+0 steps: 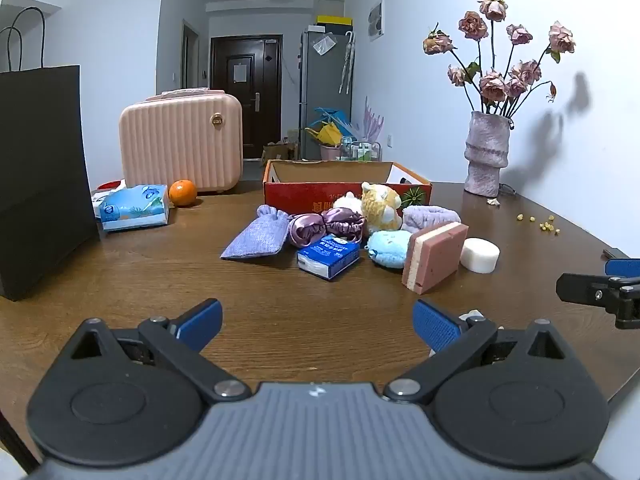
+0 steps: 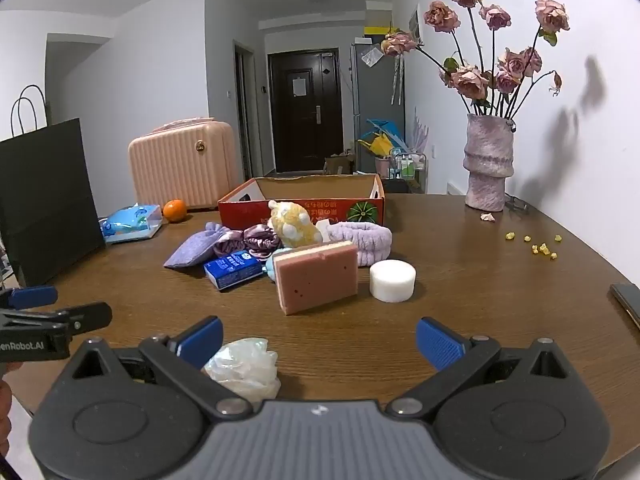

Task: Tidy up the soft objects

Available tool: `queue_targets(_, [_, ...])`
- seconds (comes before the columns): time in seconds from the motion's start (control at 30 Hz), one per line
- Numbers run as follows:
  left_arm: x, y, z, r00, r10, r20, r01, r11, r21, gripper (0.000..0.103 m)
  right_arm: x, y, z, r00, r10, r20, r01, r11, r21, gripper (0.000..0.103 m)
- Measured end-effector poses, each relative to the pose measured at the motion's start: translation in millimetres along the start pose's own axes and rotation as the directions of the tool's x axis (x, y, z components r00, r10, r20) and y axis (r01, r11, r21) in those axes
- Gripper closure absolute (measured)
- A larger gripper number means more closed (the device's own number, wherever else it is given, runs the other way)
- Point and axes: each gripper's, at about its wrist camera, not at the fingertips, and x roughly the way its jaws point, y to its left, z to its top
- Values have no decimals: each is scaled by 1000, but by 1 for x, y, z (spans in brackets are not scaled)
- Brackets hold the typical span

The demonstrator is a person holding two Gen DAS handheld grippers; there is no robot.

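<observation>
A pile of soft things lies mid-table before an open red cardboard box (image 1: 304, 192) (image 2: 240, 210): a lilac pouch (image 1: 256, 236) (image 2: 188, 254), purple satin scrunchies (image 1: 320, 224) (image 2: 256, 238), a yellow plush toy (image 1: 382, 206) (image 2: 294, 226), a lilac headband (image 1: 430, 216) (image 2: 368, 240), a light blue plush (image 1: 386, 246), a blue tissue pack (image 1: 328, 256) (image 2: 232, 268), a pink sponge (image 1: 434, 256) (image 2: 318, 276) and a white round sponge (image 1: 480, 254) (image 2: 392, 280). My left gripper (image 1: 318, 322) is open and empty, short of the pile. My right gripper (image 2: 320, 340) is open, with a crumpled clear plastic bag (image 2: 244, 368) on the table by its left finger.
A black paper bag (image 1: 40, 200) (image 2: 44, 196), a pink suitcase (image 1: 182, 144) (image 2: 182, 164), a big tissue pack (image 1: 134, 206) (image 2: 132, 222) and an orange (image 1: 183, 192) (image 2: 175, 210) stand left. A vase of dried roses (image 1: 486, 152) (image 2: 488, 160) stands right, with yellow crumbs (image 2: 536, 244). A dark phone (image 2: 628, 300) lies at the right edge.
</observation>
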Motion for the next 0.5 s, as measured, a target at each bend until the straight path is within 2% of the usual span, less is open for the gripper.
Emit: queue_targets(0.5, [-1,0,0,1000,-7,5,7,1000,-9,0,0,1,1,1000,-3,1,3,1000,-7,0])
